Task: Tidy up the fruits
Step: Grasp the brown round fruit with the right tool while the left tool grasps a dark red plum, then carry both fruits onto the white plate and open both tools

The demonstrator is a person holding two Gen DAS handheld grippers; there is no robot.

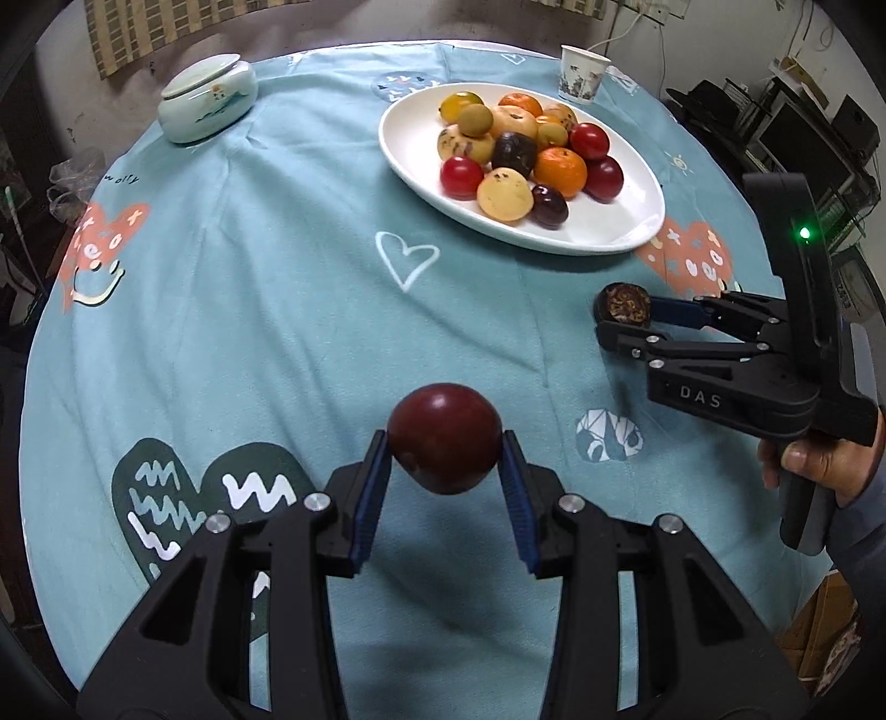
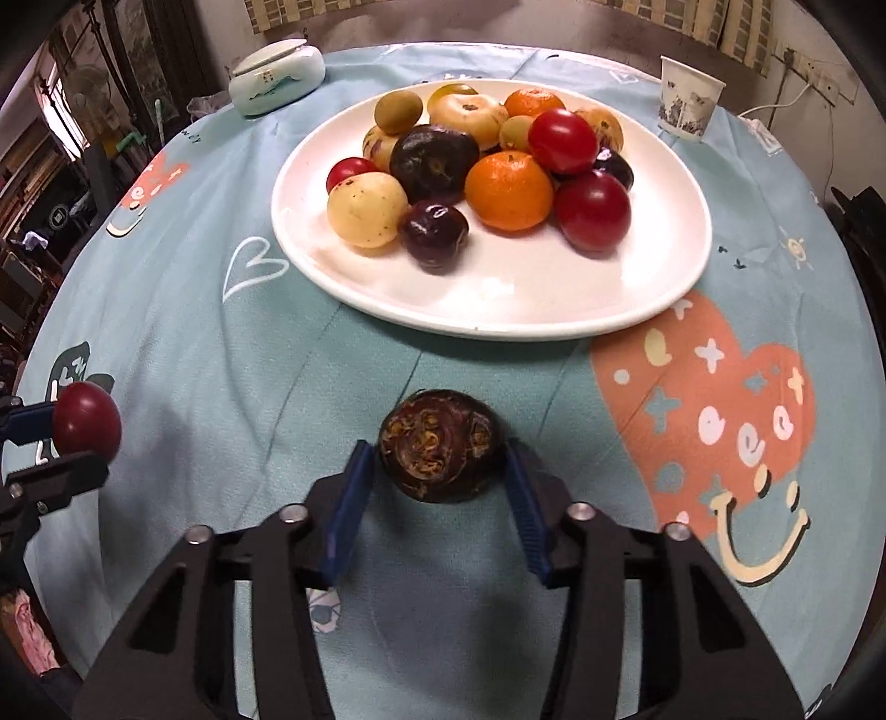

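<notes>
Table: round, covered by a light-blue cloth (image 1: 288,232) printed with hearts | Wall: grey plaster, hung with a woven bamboo mat (image 1: 144,25) | Right wall: power strip and white cable (image 2: 797,83) are seen | Right side: dark shelving (image 1: 803,138) is crowded with boxes | Left: a standing fan (image 2: 83,94) is lit by daylight

Round table (image 1: 288,310), teal patterned cloth.
On it: white plate (image 2: 637,288) of fruit, lidded ceramic jar (image 1: 207,99), paper cup (image 2: 689,102).
</notes>
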